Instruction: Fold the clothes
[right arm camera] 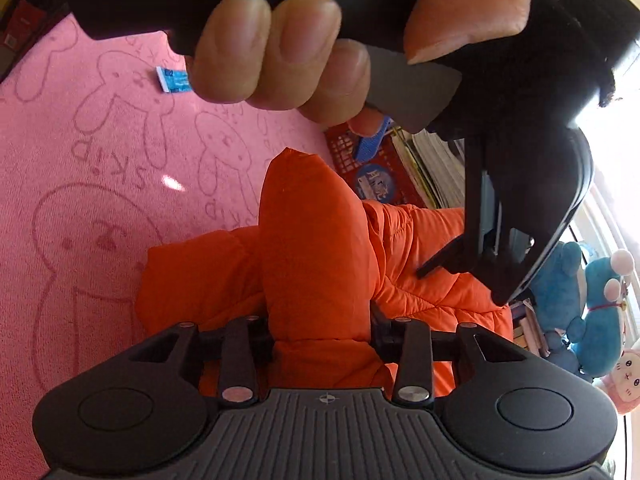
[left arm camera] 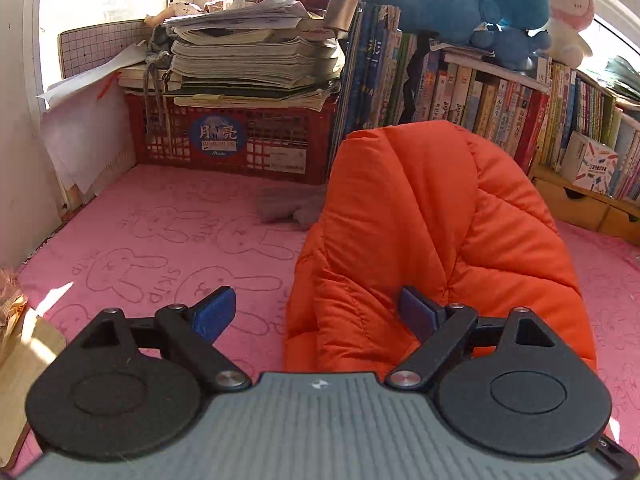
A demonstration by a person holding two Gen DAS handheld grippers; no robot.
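**Padded jacket half-folded, right fingers astride a sleeve**

Nearest the lens, the right gripper has its fingers set either side of a fold of the orange jacket; whether they press it cannot be told. The left gripper stands wide open and holds nothing, one finger against the jacket's edge. The garment lies bunched on the pink rabbit-print mat, near the red crate. A hand holds the left tool overhead. To fold well, I would lay the sleeve flat across the body, then press out the puffed air before releasing.
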